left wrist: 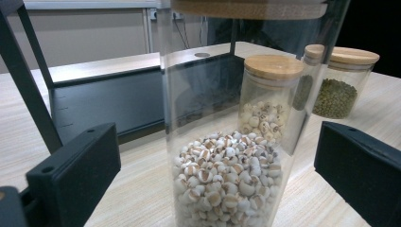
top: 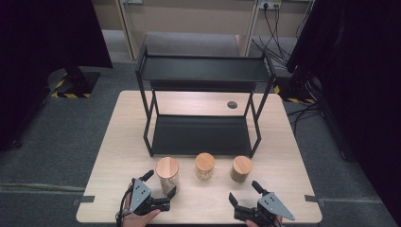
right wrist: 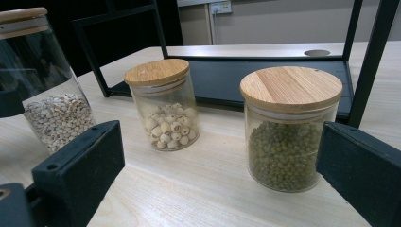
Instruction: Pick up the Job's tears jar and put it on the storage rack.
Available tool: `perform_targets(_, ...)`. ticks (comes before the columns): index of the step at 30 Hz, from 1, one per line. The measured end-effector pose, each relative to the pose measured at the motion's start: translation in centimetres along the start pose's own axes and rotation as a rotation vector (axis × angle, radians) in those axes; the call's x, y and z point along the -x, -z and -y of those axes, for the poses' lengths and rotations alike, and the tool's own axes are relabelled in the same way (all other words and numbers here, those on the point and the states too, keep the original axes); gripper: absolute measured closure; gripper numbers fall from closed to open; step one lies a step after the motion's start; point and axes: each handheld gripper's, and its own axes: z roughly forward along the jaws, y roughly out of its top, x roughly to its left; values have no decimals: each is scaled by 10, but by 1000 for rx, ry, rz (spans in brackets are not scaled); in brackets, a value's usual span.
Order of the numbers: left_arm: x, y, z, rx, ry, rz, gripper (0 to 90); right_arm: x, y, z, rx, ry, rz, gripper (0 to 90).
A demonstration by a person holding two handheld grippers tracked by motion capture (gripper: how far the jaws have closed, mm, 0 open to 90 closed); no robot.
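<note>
Three glass jars with wooden lids in a row on the table, in front of the black two-tier rack.

Tall jar, part-filled with small white-and-tan grains, standing upright between the spread jaws of the left gripper; jaws flanking the glass, apart from it in the left gripper view.

Middle jar, holding larger pale seeds, just beside it.

Right jar, filled with green beans, nearest the right gripper; jaws spread wide, gripping nothing, short of the jar.

No labels, brands or legible writing on jars, lids or rack.
</note>
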Motion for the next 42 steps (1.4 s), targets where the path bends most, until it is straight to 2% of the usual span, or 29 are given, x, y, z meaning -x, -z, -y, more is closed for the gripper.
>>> perform_targets(19,0,-10,-8,-4,7,11,27,1,-1,0,-3,-11,-11,25)
perform_targets(26,-3,-14,-10,-6,5,18,82,2,-1,0,-5,-15,-10,26)
perform_targets(32,-7,-15,-11,-1,-19,50,248,2,-2,1,-8,-18,-14,28)
perform_targets(37,-4,-15,-15,-14,-21,38,251,2,-3,1,-7,-19,-15,30)
perform_targets(42,-4,-16,-17,-18,-3,35,252,1,-2,1,-5,-18,-18,31)
